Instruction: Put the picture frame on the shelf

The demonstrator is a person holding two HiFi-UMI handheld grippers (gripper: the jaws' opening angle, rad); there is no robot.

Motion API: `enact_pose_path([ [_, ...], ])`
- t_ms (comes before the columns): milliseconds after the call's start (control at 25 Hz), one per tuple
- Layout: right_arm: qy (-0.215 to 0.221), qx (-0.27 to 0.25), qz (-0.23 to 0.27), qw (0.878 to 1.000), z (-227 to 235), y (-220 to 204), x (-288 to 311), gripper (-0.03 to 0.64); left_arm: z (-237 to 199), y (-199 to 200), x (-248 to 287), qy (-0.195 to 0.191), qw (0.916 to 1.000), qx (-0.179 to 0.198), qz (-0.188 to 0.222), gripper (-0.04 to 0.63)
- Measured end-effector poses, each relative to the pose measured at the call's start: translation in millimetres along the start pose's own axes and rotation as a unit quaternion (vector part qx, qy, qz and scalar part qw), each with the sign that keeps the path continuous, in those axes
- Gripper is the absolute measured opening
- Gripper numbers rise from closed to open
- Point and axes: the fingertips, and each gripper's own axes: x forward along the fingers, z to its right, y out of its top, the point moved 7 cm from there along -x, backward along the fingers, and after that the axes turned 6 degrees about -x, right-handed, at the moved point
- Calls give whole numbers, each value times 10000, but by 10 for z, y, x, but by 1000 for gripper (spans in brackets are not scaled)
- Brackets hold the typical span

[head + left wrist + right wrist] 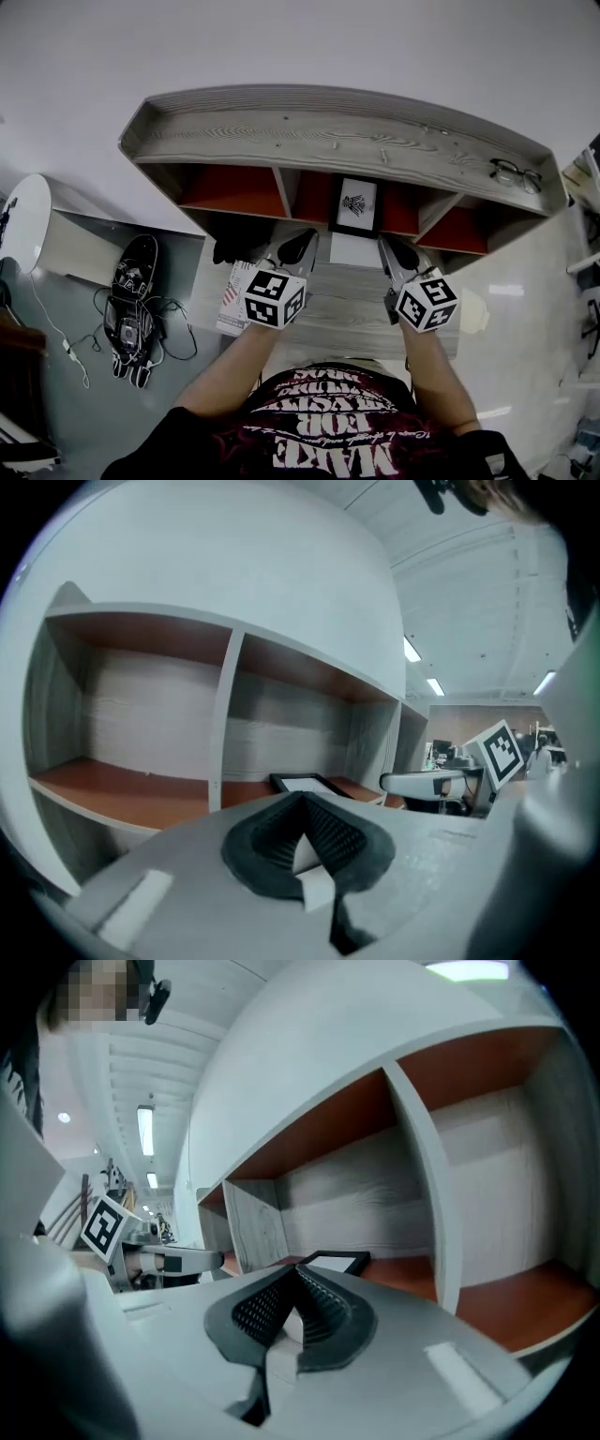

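Note:
The picture frame [356,206], black-edged with a white mat and a small dark motif, rests in the middle compartment of the grey wooden shelf [328,131]. It also shows on the orange compartment floor in the left gripper view [305,782] and the right gripper view [333,1262]. My left gripper [298,246] [302,803] hangs just in front of the shelf, left of the frame, shut and empty. My right gripper [398,251] [298,1279] hangs to the frame's right, also shut with nothing in it. Neither touches the frame.
A pair of glasses [514,173] lies on the shelf top at the right end. A white printed box [234,295] sits by my left gripper. Shoes and cables [131,309] lie on the floor at left, near a white round table [23,220].

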Motion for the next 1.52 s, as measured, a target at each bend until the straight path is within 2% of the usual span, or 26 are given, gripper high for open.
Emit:
enact_pose_path([
  [120, -9, -254, 3, 9997, -158, 59, -87, 25, 17, 108, -171, 52, 9997, 195, 168, 0],
  [280, -23, -335, 100, 9994, -327, 137, -213, 25, 60, 228, -384, 19, 9988, 312, 369, 0],
  [800, -253, -497, 367, 9978, -782, 324, -725, 25, 214, 319, -1019, -247, 9962, 398, 740, 0],
  [1520, -713, -729, 754, 9919, -1307, 432, -1578, 25, 423, 408, -1937, -305, 9912, 629, 1127, 0],
])
